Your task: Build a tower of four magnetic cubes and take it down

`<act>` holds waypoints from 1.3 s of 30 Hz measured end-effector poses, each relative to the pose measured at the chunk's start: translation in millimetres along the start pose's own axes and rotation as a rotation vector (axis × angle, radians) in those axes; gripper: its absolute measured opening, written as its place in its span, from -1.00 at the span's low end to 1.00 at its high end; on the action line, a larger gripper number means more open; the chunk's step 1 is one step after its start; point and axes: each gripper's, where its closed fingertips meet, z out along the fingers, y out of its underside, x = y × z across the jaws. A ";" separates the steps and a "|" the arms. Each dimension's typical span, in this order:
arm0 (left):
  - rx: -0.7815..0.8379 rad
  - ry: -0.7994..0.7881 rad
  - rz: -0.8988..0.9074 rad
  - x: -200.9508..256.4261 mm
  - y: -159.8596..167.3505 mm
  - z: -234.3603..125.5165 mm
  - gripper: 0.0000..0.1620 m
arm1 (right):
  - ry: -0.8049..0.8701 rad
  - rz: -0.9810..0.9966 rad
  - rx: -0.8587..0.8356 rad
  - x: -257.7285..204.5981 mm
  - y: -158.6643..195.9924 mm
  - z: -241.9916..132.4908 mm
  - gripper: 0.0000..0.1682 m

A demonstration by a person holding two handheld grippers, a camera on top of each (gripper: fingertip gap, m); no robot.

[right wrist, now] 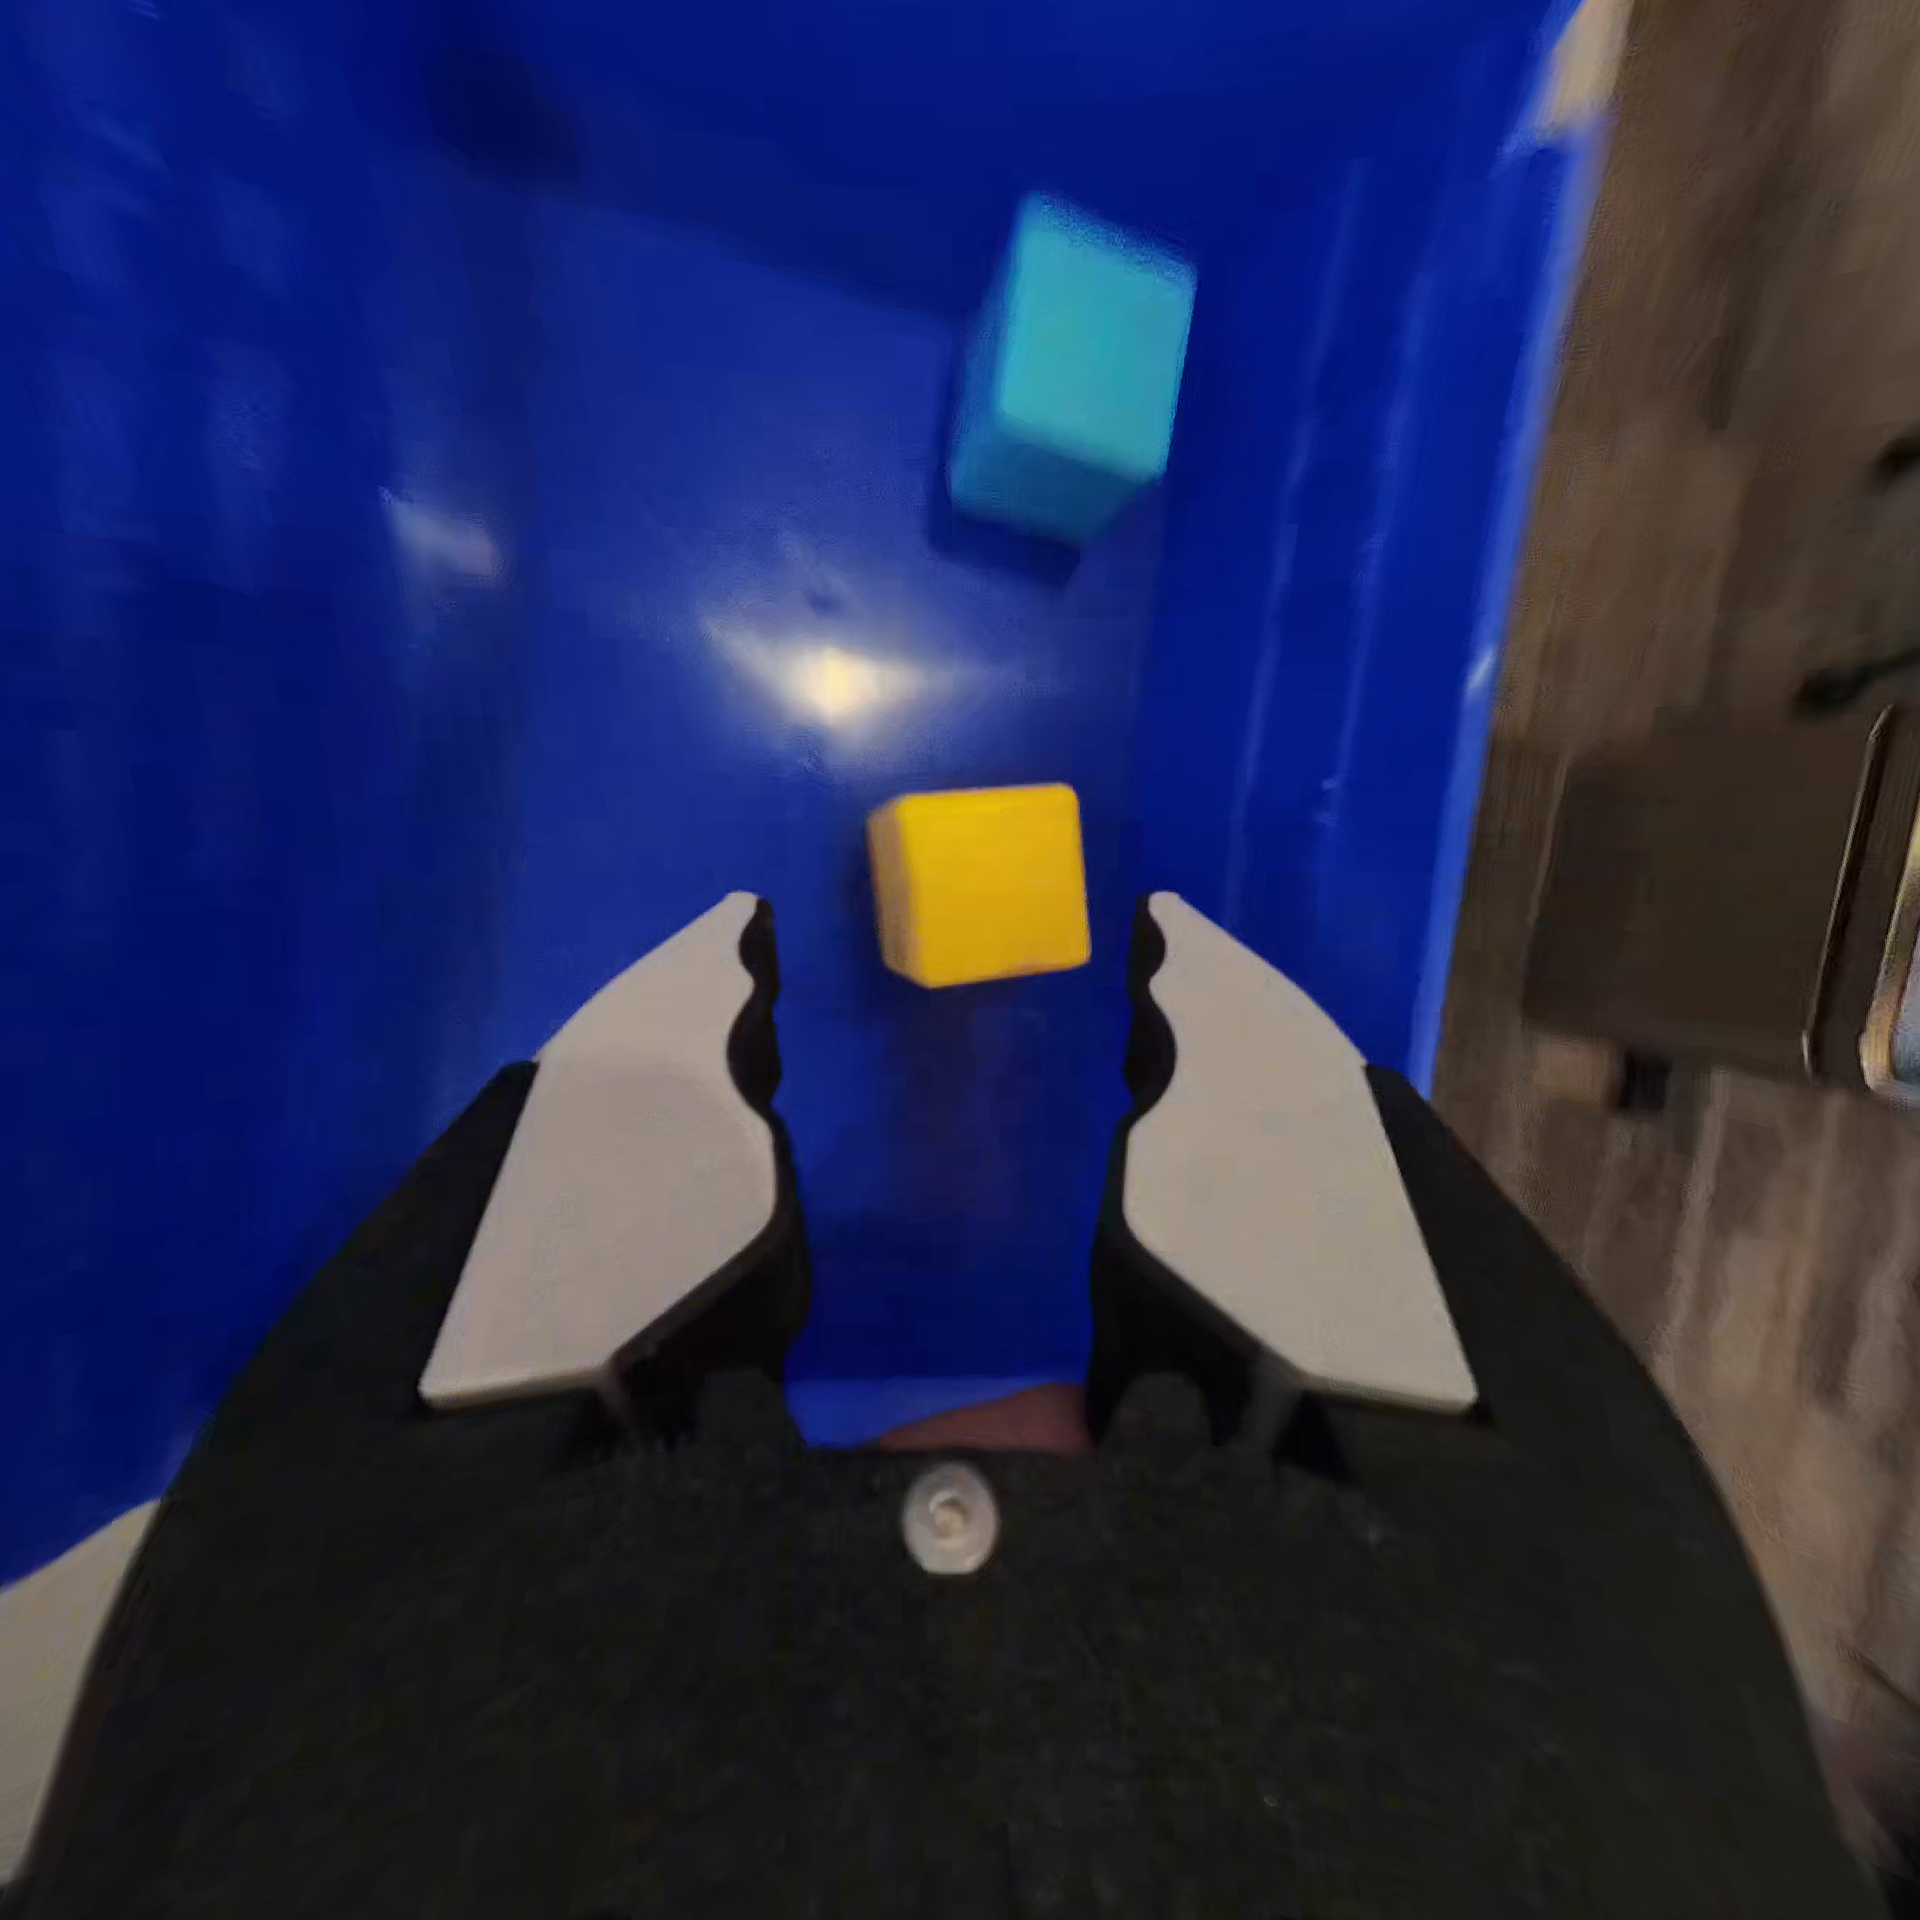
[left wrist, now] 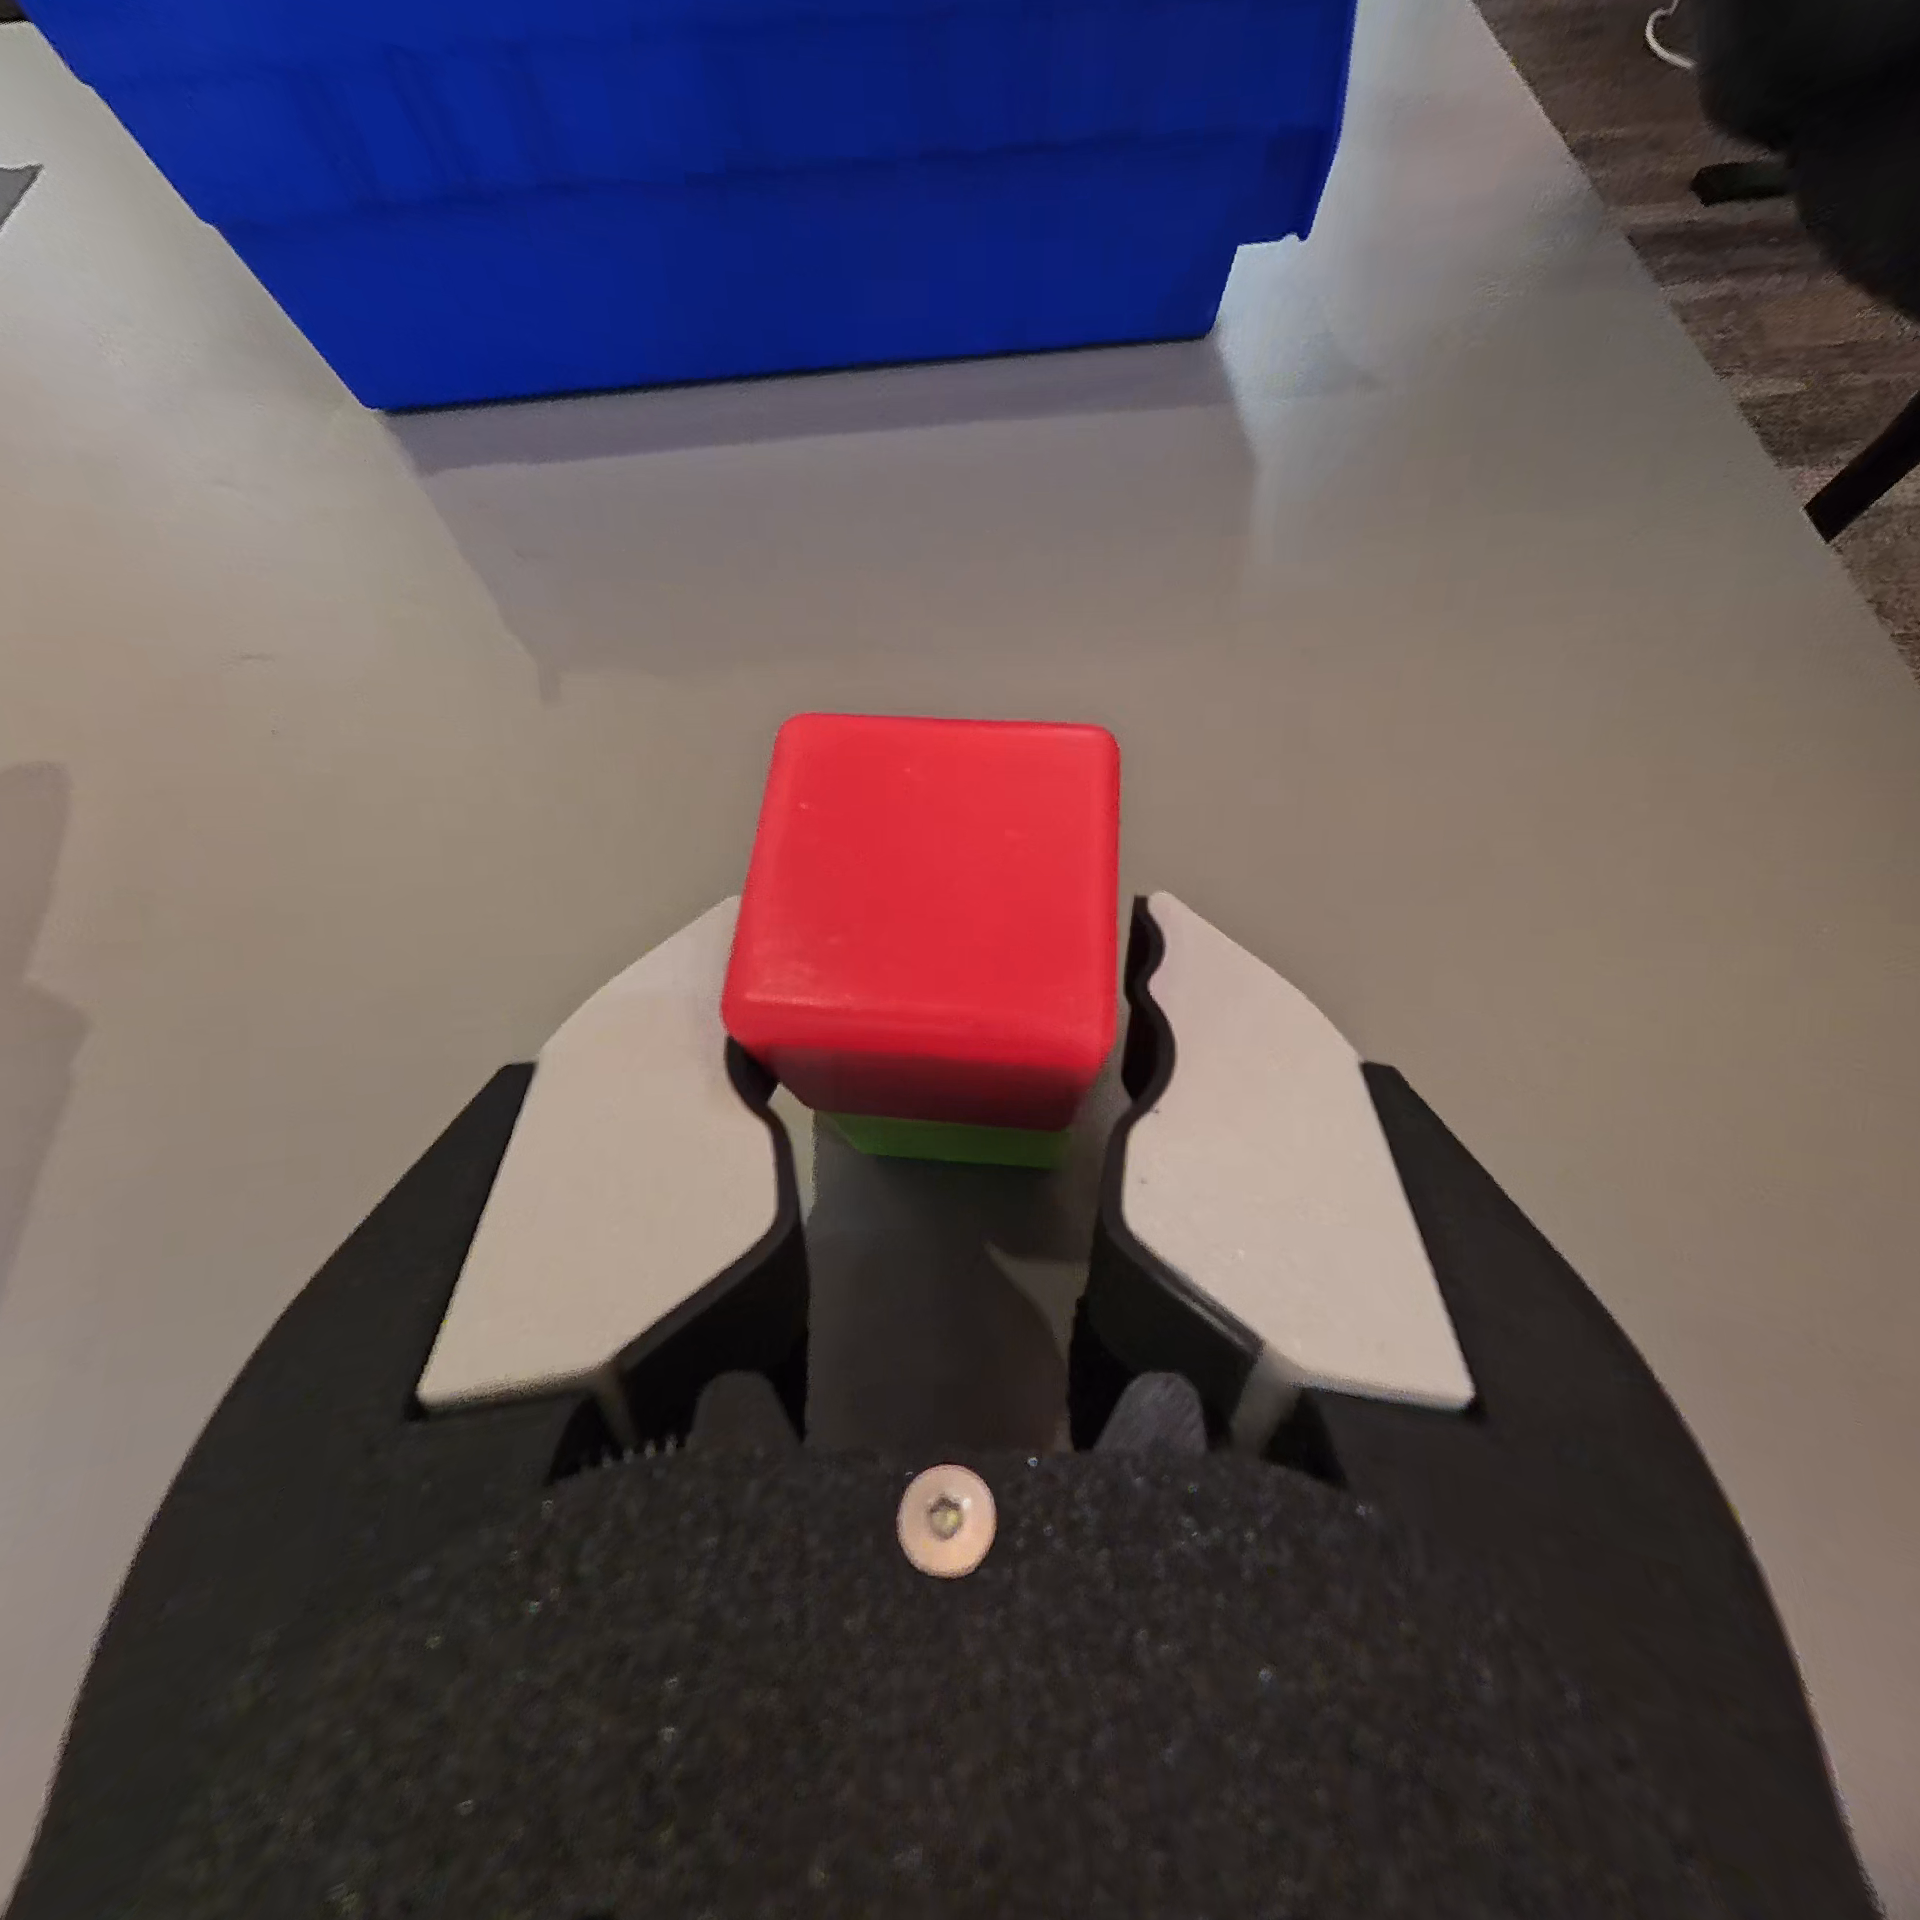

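- Stack so far, left wrist view: red cube sits on green cube on the grey worktop, between the fingers of my left gripper. Only a sliver of green shows under the red.
- Left fingers stand apart. The left one looks to touch the red cube's lower edge, the right one shows a thin gap. I judge it is not clamped.
- Right wrist view, blurred: right gripper hangs over the inside of the blue bin, fingers apart and holding nothing. Yellow cube lies on the bin floor just beyond the fingertips, slightly toward the right finger. Teal cube lies farther ahead, near the bin's right wall.
- Two cubes stacked, two left in the bin, by my count.
- Risk: dragging the left gripper sideways could shove the red cube off the green, or pull both along.
- Risk: closing on the yellow cube off-centre may twist it out of the fingers.
- Risk: the cubes are magnetic, so the yellow could snap on skewed at the stack.
- Risk: the bin wall is near the right finger, so a knock is possible on lift-out.
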 end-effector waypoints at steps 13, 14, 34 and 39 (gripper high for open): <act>-0.029 -0.003 -0.113 -2.9 16.5 -22.4 -0.04 | -0.628 0.177 0.704 -258.2 97.3 -127.4 -0.25; -0.057 -0.006 -0.098 -2.1 19.3 -17.6 -0.01 | -0.599 0.150 0.753 -257.8 96.7 -135.5 -0.32; -0.191 0.005 -0.017 0.7 33.1 3.1 -0.39 | -0.675 -0.370 0.766 -302.7 -33.8 -82.1 -0.06; -0.191 0.011 -0.013 1.6 33.1 2.9 -0.39 | -0.826 -0.321 0.697 -320.1 -72.5 -49.5 -0.04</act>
